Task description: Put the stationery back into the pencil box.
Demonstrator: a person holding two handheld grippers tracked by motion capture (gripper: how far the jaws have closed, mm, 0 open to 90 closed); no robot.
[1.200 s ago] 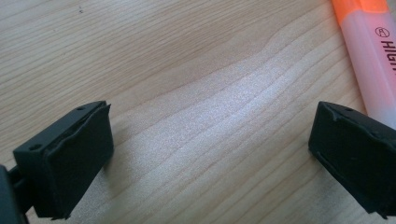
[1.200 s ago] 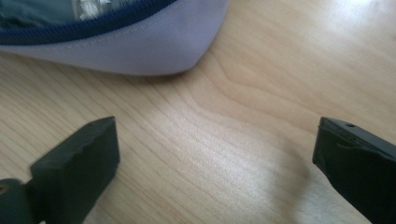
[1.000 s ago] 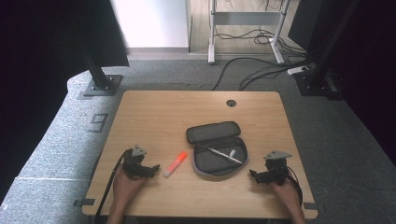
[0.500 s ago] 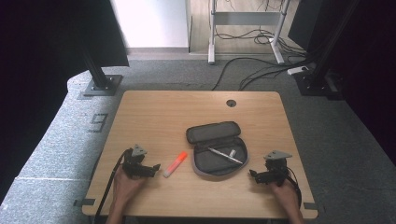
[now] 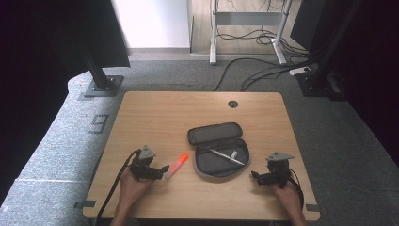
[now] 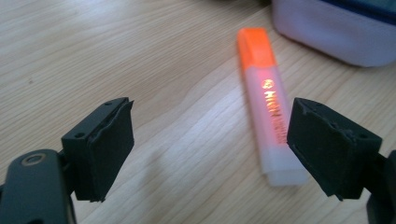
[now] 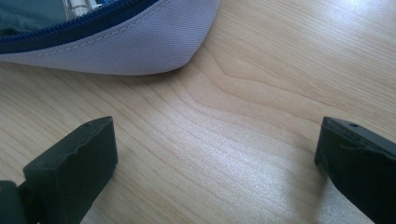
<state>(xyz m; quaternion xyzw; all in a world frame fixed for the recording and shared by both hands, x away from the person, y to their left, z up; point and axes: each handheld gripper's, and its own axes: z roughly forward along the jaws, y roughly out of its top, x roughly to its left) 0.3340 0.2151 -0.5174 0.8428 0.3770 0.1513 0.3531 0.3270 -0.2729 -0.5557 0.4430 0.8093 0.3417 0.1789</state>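
From the high view, we see the left gripper (image 5: pixel 162 169) at the near left of the pale wooden table (image 5: pixel 155 113), its tip just beside the orange plastic highlighter pen (image 5: pixel 176 165), which lies flat and aslant between that gripper and the open grey fabric pencil case (image 5: pixel 221 153); a slim silver pen (image 5: pixel 227 157) rests inside the case, and the right gripper (image 5: pixel 256 176) sits near the case's right edge, holding nothing. In the left gripper view, the jaws of the left gripper (image 6: pixel 210 149) have just been closing but stand apart, with the highlighter pen (image 6: pixel 268 105) between them, close to the right-hand jaw and gripped by neither pad; we see an opaque orange cap at the far end, a frosted translucent barrel glowing orange with printed lettering, and a squared pale butt nearest us. We judge it light, stiff and rather slick, so the flat sides of the barrel near its middle look the surest place to pinch, since a hold on the tapered butt could let it pivot or squirt out. In the right gripper view, the right gripper (image 7: pixel 215 154) has its jaws wide apart over bare wood, with the case's rounded grey corner and blue zip (image 7: pixel 140 42) just ahead
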